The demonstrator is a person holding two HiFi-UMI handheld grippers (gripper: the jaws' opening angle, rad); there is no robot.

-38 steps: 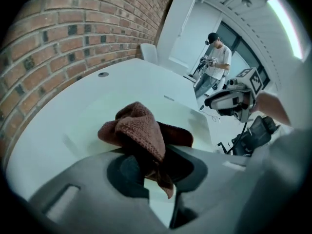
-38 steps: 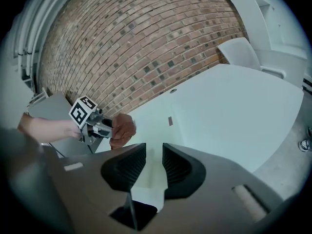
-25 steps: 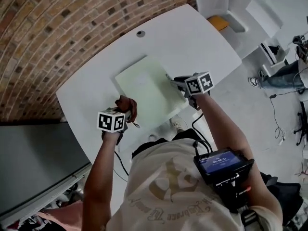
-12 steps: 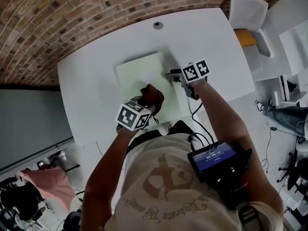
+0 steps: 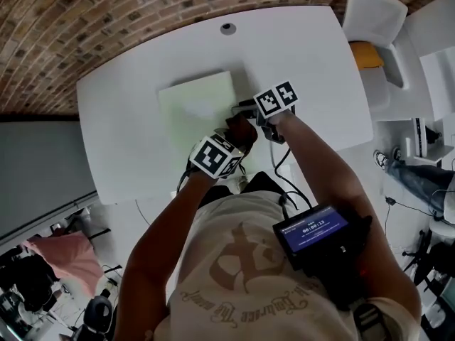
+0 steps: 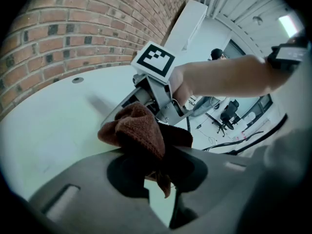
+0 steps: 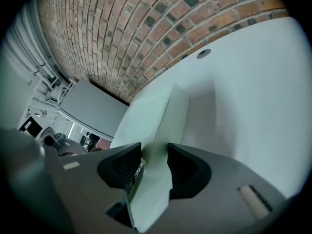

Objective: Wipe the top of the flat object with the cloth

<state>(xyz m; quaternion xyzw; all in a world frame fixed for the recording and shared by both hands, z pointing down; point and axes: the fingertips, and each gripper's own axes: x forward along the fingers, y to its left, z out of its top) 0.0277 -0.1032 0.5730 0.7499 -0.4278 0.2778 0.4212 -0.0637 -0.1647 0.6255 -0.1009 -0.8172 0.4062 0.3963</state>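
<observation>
Left tool point(image 6: 157, 179) grips cloth point(image 6: 139, 130); right tool point(image 7: 154, 167), wide, just narrowing, straddles flat object point(image 7: 151, 121) (right gripper view).

You wear a cream T-shirt point(image 5: 238, 275) with brown-gold print, short sleeves. Black box with blue-lit screen point(image 5: 313, 231) on your right side, black cable point(image 5: 286, 185) off it. Left gripper point(image 6: 156, 174), right gripper point(image 7: 153, 167): grey bodies, black ribbed fingers point(image 7: 122, 167), black-and-white marker cube point(image 5: 276, 99) on each.

It seemed an office-like lab: brick wall point(image 5: 85, 20), white table point(image 5: 306, 48), white chair point(image 5: 373, 16), swivel chair point(image 6: 228, 115) beyond.
</observation>
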